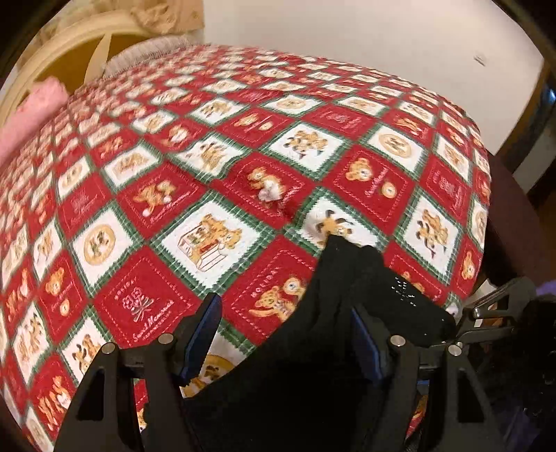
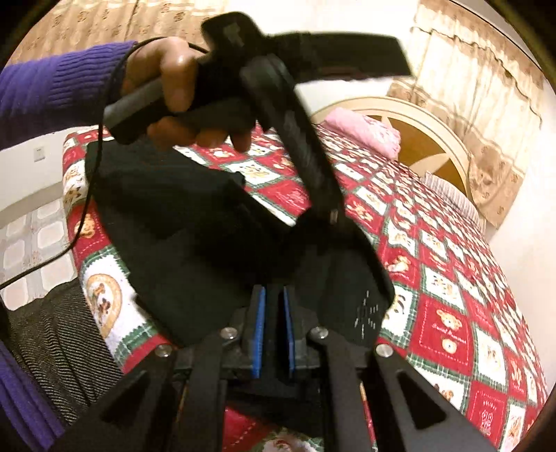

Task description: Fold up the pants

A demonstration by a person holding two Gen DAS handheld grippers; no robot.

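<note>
Behind left tool, pants half-hidden

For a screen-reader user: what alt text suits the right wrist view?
The right gripper pinches black pants lying on a red teddy-bear bedspread. Above, a hand in a purple sleeve holds the left gripper.

— That bed fills the room, red teddy-bear quilt all over.

— Cream headboard at the far end, patterned curtains, white wall, tiled floor left.
</note>
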